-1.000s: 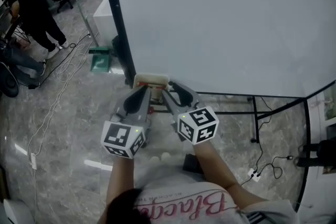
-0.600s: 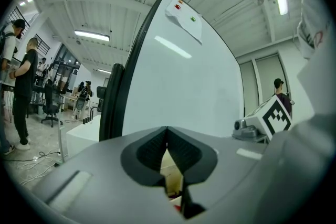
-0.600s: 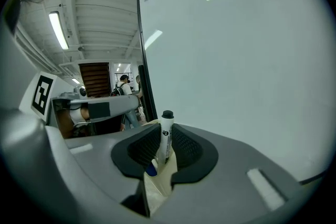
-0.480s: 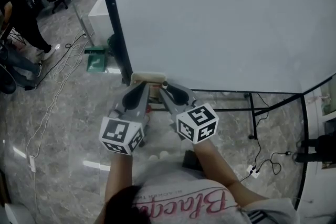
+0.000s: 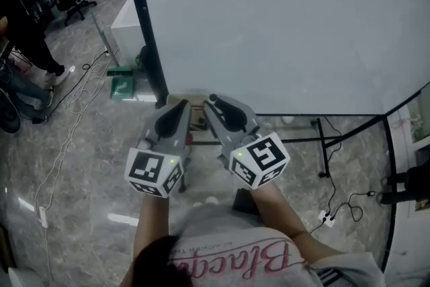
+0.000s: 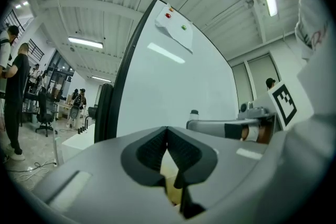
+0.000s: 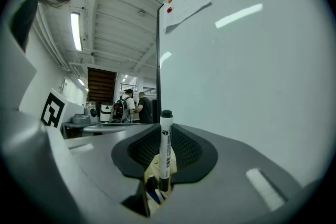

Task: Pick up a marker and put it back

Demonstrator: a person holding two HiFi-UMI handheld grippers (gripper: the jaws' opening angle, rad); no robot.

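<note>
A black-and-white marker (image 7: pixel 166 149) stands upright between the pads of my right gripper (image 7: pixel 166 134), which is shut on its barrel. Its cap pokes out above the jaws. In the head view the right gripper (image 5: pixel 213 101) hovers just over a small cream holder box (image 5: pixel 196 115) at the whiteboard's lower left corner. My left gripper (image 5: pixel 181 107) sits beside it on the left, shut with nothing in it (image 6: pixel 167 132). The left gripper view shows the marker's cap (image 6: pixel 194 112) at the right gripper's tip, and the holder box (image 6: pixel 170 186) below.
The large whiteboard (image 5: pixel 282 30) fills the space ahead, with a black frame post (image 5: pixel 144 30) at its left and a stand leg (image 5: pixel 324 144) below. A paper with magnets (image 7: pixel 184 5) hangs high on it. People (image 5: pixel 20 23), chairs and cables (image 5: pixel 74 111) are at the left.
My right gripper has closed on the marker and lifted a little above the holder box. The left gripper has barely moved.
</note>
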